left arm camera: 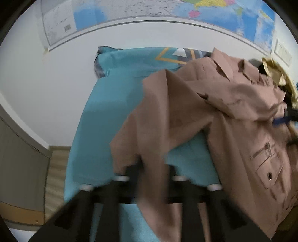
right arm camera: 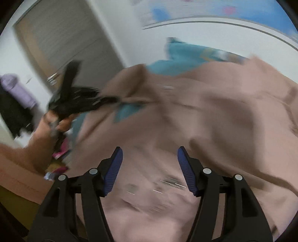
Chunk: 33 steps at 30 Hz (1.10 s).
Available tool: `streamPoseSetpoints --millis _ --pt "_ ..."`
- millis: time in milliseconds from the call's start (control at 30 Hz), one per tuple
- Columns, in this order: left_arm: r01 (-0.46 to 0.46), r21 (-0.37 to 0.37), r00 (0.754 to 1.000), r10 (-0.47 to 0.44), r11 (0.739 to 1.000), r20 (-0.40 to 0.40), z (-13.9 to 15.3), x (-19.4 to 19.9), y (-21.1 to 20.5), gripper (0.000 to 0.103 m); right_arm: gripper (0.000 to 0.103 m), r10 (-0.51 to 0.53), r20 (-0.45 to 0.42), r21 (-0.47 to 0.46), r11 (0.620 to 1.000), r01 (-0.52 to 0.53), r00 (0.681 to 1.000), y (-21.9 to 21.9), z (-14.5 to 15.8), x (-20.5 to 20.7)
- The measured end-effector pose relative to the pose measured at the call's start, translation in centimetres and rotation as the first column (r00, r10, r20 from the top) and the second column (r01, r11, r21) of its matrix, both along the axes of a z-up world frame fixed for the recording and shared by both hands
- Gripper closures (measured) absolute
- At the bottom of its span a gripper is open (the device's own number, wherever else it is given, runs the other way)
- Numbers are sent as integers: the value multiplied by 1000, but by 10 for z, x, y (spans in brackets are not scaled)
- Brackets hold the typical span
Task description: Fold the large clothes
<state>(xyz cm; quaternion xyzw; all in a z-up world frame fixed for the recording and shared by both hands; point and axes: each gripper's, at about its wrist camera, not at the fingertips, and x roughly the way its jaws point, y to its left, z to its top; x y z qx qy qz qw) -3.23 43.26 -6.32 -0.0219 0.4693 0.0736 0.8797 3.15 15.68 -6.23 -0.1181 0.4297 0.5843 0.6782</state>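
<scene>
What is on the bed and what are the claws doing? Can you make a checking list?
Surface: bed with teal sheet and patterned pillow.
Job's things: brown jacket spread on the bed, one sleeve lifted.
Clutter: yellowish garment beyond the jacket collar.
Grippers: left claw has the sleeve between its fingers, too blurred to judge the grip; right claw open over the jacket.
Cables: nothing seen.
Surroundings: world map on white wall, wooden floor, grey door.

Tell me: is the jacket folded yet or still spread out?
Not folded. The jacket lies rumpled across the bed, collar and pocket exposed, one sleeve lifted by the left gripper.
</scene>
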Motion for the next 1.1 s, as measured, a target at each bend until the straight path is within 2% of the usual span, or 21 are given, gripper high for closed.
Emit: streamPoseSetpoints --millis 67,133,233,333,400,467,500,533,633,700,733,800,833,867,933,967,1033,1100 --pt "-9 -37 999 10 999 30 10 2 7 100 39 91 -13 22 996 -90 996 28 1 -21" --pt "-4 -94 998 10 996 64 23 3 11 100 29 154 -30 54 987 -152 988 49 1 -40" --pt "15 -155 994 1 988 106 42 5 8 100 22 231 -56 91 970 -225 971 82 -4 -66" --pt "54 -185 992 -31 981 126 56 10 -2 100 21 266 -81 92 962 -259 961 113 -15 -89" --pt "76 -188 990 -52 979 131 61 13 -9 100 22 233 -95 95 970 -224 968 128 -22 -95" --pt "97 -176 989 -75 980 128 62 17 -18 100 53 210 -108 71 977 -203 972 138 -32 -96" --pt "106 -182 989 -84 978 122 62 21 -22 100 83 213 -128 60 977 -207 969 140 -36 -96" --pt "111 -187 989 -90 976 116 61 22 -23 100 99 207 -143 64 978 -200 968 137 -38 -94" --pt "119 -196 988 -96 973 120 64 28 -24 100 100 193 -175 138 976 -170 966 117 -17 -77" --pt "154 -268 980 -112 951 166 77 30 -20 100 100 190 -162 223 963 -151 968 94 19 -62" --pt "184 -300 969 -121 936 217 87 28 -19 99 100 192 -148 270 951 -147 970 81 37 -56" --pt "221 -336 944 -114 916 310 110 23 -17 92 100 172 -120 346 931 -121 978 46 75 -37" --pt "245 -342 928 -117 907 353 121 20 -17 83 100 152 -106 371 923 -102 983 27 91 -28" --pt "251 -328 917 -115 911 382 129 18 -19 77 100 104 -75 382 922 -68 992 4 109 -15" --pt "253 -289 899 -114 923 423 140 17 -26 70 100 38 -47 383 924 -17 998 -33 128 5" --pt "254 -283 898 -117 925 424 141 18 -28 70 100 -21 -28 366 930 30 999 -55 136 15" --pt "249 -270 909 -128 930 397 133 27 -37 70 100 -94 -2 307 947 90 996 -92 139 36" --pt "241 -249 926 -145 938 348 119 39 -47 70 100 -186 6 232 956 179 983 -128 129 61"
